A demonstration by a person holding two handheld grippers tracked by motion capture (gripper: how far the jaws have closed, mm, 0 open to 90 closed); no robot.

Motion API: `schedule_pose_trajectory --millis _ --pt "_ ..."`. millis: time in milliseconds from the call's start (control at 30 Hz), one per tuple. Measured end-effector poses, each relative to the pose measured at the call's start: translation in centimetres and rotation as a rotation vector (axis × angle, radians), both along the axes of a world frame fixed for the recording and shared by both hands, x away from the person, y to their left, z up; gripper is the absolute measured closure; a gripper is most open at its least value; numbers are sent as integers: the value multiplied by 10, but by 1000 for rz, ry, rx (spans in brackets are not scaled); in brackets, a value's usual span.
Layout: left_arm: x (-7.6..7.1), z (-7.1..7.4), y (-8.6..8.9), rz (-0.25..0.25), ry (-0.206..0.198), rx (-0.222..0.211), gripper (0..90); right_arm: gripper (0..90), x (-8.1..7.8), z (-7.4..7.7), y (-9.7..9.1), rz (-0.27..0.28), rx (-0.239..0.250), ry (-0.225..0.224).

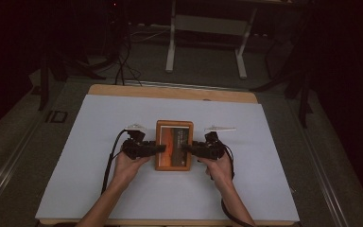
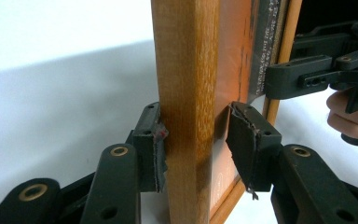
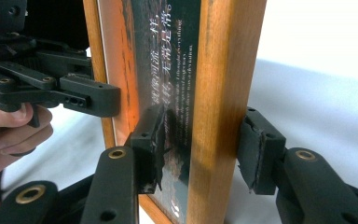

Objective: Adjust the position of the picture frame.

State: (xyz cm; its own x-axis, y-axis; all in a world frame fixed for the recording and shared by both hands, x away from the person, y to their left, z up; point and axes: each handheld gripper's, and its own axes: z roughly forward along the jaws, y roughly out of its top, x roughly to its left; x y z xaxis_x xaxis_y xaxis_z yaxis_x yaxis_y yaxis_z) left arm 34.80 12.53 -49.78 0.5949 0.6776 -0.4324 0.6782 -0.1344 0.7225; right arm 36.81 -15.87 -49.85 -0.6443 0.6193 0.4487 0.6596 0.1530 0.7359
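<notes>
A wooden picture frame [image 1: 174, 145] with an orange and dark print lies in the middle of the white sheet, long side running away from me. My left gripper [image 1: 160, 148] is shut on its left edge. In the left gripper view the pads of that gripper [image 2: 193, 126] press the wood [image 2: 186, 70] from both sides. My right gripper [image 1: 186, 148] is shut on the frame's right edge. The right gripper view has one pad of the right gripper [image 3: 200, 135] on the glass and the other behind the wooden rim [image 3: 223, 56]. Each gripper view also catches the opposite gripper on the far edge.
A white sheet [image 1: 123, 189] covers a wooden table [image 1: 170, 92], with bare sheet all around the frame. Beyond the table's far edge are a white stand's legs [image 1: 171, 47] and dark cables [image 1: 120, 66] on the floor. A hand holds each gripper from the near side.
</notes>
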Motion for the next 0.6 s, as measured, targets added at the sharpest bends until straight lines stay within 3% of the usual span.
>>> schedule_pose_trajectory --millis 100,367,500,600 --pt "-3 -3 4 6 47 -14 581 550 -3 0 4 9 -6 36" --pt "11 -18 1 18 62 -15 528 538 5 -10 8 -53 -6 115" --pt "17 -22 -4 30 61 22 486 517 12 -19 6 -73 7 152" --pt "21 -28 -6 53 79 51 489 482 15 -25 6 -103 -27 173"
